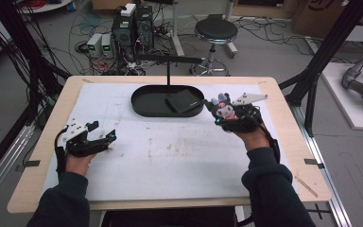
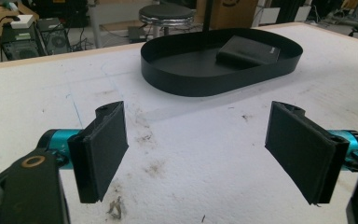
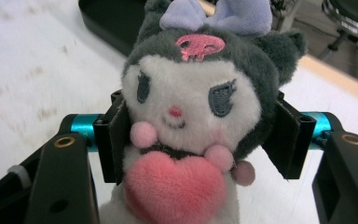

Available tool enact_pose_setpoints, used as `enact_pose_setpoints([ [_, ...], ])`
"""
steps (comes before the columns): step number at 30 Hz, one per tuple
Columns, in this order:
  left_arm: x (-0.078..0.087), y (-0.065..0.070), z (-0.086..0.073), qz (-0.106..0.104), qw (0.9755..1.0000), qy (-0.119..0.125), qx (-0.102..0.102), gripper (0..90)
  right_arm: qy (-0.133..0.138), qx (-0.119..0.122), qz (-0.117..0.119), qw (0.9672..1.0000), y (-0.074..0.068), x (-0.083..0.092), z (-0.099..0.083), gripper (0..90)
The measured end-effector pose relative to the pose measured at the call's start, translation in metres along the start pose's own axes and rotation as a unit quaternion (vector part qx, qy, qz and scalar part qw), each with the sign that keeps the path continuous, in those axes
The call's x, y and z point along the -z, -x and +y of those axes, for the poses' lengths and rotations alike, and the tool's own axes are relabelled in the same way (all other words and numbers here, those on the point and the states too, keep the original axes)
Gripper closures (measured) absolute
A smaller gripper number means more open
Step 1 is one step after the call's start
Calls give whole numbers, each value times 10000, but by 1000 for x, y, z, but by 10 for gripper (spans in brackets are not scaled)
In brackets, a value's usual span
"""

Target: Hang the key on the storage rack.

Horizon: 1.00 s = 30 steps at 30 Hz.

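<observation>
Left gripper: near the person, well to the left of the black tray; its jaws stand wide apart with nothing in them.
Right gripper: just right of the tray, jaws squeezed on the plush toy.
Toy: looks soft and light, so it squashes; the middle of its body is the best place to hold.
Tray: holds one flat black box; the rest is bare.

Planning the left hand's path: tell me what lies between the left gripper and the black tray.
Bare, stained white table top, seen in the left gripper view.
</observation>
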State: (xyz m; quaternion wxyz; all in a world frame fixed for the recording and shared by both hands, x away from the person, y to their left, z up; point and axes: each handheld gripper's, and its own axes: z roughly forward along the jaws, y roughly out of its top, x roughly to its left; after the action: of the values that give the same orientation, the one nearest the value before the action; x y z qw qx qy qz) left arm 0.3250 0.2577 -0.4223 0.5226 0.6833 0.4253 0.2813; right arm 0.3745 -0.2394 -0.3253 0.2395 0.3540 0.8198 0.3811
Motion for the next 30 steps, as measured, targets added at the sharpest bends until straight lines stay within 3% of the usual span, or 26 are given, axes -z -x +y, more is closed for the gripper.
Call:
enact_pose_setpoints([
  [7, 0, -1, 0, -19, 10000, 32, 30, 206, 213, -30, 184, 9996, 19, -5, 44, 352],
  [13, -1, -1, 0, -21, 10000, 40, 29, 206, 174, 42, 272, 9995, 27, -28, 73, 352],
  [16, -1, -2, 0, 8, 10000, 40, 34, 206, 249, -44, 362, 9990, 30, -40, 84, 352],
  [20, -1, -3, 0, 6, 10000, 39, 51, 206, 260, -30, 351, 9990, 33, -56, 96, 352],
  [25, -1, -3, 0, -6, 10000, 42, 45, 206, 307, -236, 336, 9987, 39, -77, 103, 351],
  [30, -1, -3, 0, -4, 10000, 42, 46, 206, 316, -256, 72, 9991, 41, -88, 121, 352],
])
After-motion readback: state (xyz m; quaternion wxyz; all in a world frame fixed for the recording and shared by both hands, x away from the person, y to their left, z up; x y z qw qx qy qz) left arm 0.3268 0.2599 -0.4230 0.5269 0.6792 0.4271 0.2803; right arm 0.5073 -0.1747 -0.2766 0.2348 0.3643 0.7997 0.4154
